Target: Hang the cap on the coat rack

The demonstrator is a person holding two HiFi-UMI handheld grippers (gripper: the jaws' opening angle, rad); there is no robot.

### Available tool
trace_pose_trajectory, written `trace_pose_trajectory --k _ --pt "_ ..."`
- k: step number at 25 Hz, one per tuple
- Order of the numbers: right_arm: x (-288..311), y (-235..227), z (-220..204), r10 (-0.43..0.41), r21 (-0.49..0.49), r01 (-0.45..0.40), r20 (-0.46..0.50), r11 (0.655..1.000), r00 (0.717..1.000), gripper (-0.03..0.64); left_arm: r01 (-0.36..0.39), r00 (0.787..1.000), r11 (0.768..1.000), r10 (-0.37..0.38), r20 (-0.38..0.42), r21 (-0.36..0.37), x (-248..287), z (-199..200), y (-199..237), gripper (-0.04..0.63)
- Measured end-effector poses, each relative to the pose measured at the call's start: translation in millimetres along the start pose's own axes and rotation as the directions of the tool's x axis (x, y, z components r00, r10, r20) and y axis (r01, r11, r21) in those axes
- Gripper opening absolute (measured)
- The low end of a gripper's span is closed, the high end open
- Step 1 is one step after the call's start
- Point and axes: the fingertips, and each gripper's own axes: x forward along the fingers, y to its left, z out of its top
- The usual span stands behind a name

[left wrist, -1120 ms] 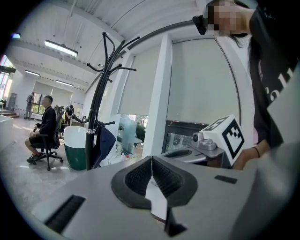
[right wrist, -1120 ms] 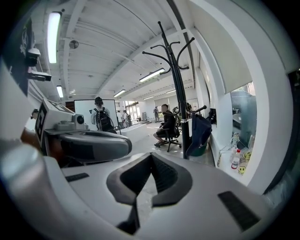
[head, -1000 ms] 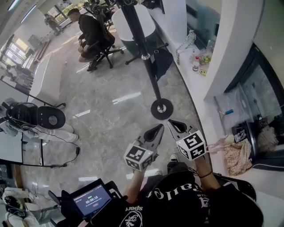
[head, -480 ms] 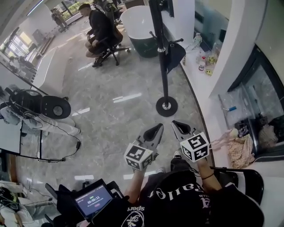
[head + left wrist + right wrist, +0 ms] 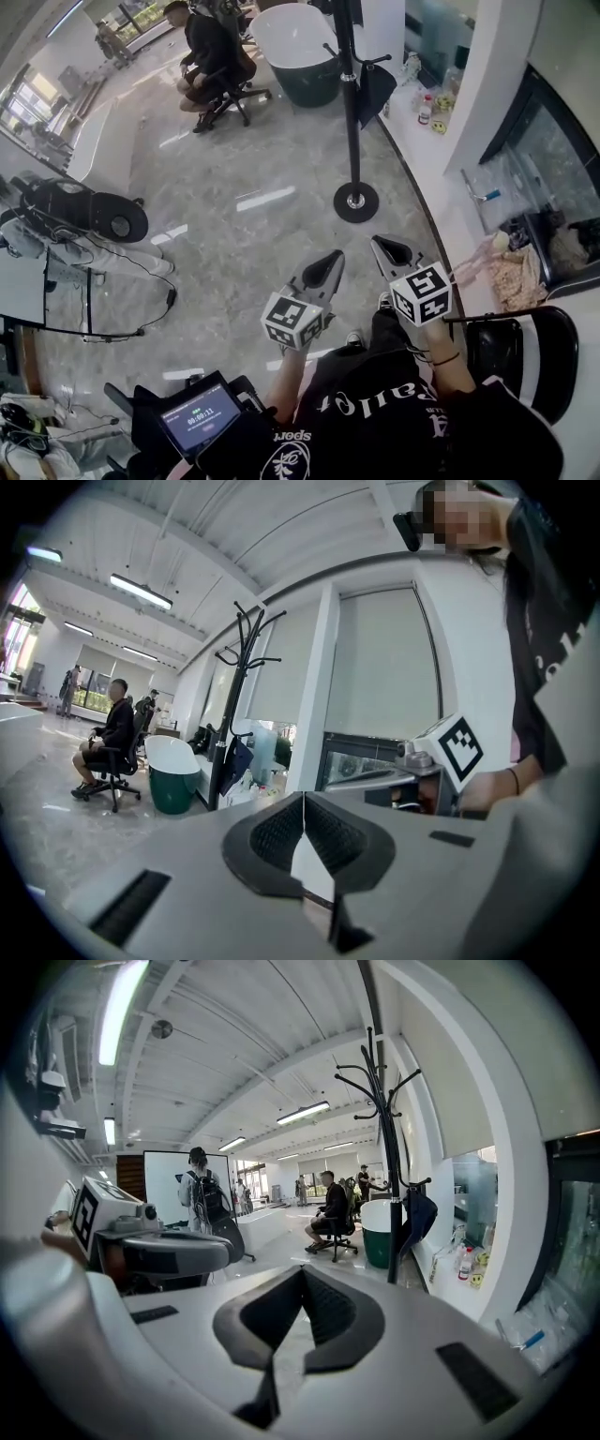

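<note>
Coat rack [image 5: 356, 202] shifted up, left claw [image 5: 325, 267], right claw [image 5: 392, 251] closed, empty, seated person [image 5: 211, 56] beyond

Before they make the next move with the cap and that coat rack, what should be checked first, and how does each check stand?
1. Left gripper holds the cap: not ok; its jaws are together with nothing between them.
2. Right gripper holds the cap: not ok; shut and empty.
3. Coat rack upright and ahead: ok.
4. Upper hooks free: ok, bare.
5. Whereabouts of the cap: cannot tell; a dark item hangs low on the rack, perhaps the cap.
6. Floor toward the rack's base: ok, nothing in the way.
</note>
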Motion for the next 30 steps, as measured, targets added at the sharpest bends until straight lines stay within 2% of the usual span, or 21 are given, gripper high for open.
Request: trace_pose_trajectory --k 7,12,20,30 --pt "-31.3 18.1 4.5 -0.046 -0.017 0.046 -0.007 0.999 0.999 0.015 0.045 0.998 0.999 -0.045 0.042 -0.014 -15.9 3.6 -15.5 0.005" --pt "-41.3 28.1 11.4 -0.046 -0.008 0.046 0.002 0.999 0.999 0.015 0.046 0.997 0.999 -0.045 0.059 -0.018 -21.2 9.4 -19.0 0.005" --pt "-50.3 35.9 -3.5 0.004 0.021 -0.004 -0.001 1.0 1.0 0.015 0.008 0.999 1.0 -0.007 0.042 -0.028 -17.9 2.7 -28.5 0.005" --pt "-76.5 26.8 -7.6 0.056 -0.003 -0.056 -0.005 0.998 0.998 0.015 -0.027 0.999 0.999 0.029 0.046 -0.032 -5.1 5.3 -62.6 0.005"
